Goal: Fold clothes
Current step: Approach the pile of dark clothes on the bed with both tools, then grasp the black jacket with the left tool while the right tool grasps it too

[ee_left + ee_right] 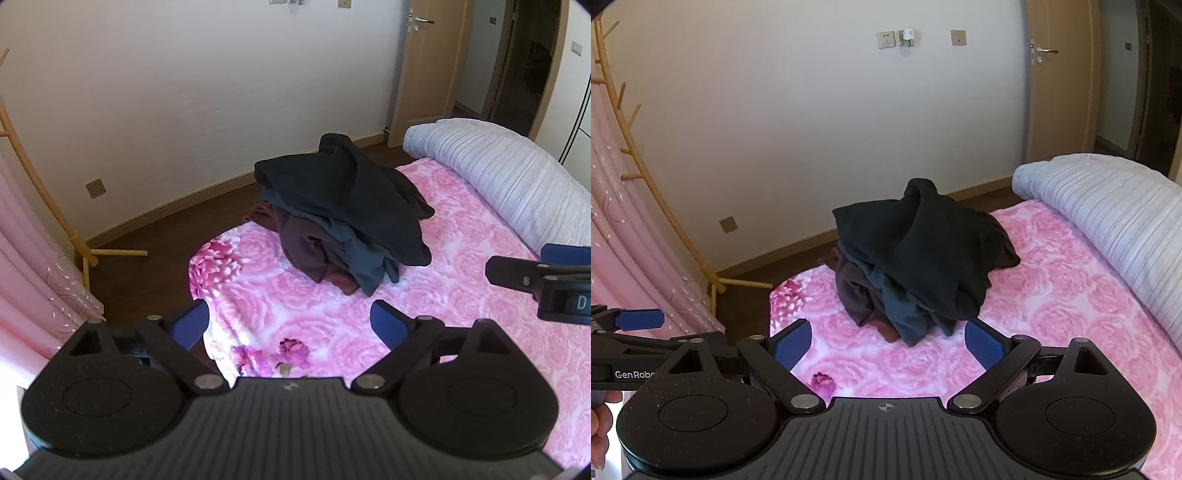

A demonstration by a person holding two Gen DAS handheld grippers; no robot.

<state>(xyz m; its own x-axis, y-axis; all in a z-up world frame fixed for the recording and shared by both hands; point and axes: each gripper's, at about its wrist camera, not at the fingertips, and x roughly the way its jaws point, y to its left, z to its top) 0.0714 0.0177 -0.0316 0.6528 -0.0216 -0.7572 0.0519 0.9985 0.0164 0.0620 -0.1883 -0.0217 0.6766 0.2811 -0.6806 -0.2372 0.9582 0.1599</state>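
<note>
A heap of dark clothes (pixel 343 214) lies on the pink rose-patterned bedspread (pixel 461 295) near the bed's far corner; a black garment (pixel 923 251) drapes over the top, with a slate-blue piece (pixel 905 317) and a brown piece (pixel 857 295) underneath. My left gripper (pixel 291 325) hovers open above the bed's near edge, short of the heap, nothing between its blue pads. My right gripper (pixel 888 347) is also open and empty, just in front of the heap. Each gripper shows at the edge of the other's view: the right gripper (pixel 539 277) and the left gripper (pixel 639 321).
A rolled grey-white ribbed quilt (pixel 498 173) lies along the bed's right side. A wooden coat stand (pixel 713 273) and pink curtains (pixel 33 280) stand at the left. Dark wood floor (pixel 147 236) runs between bed and white wall. A door (pixel 1056 74) is at the back right.
</note>
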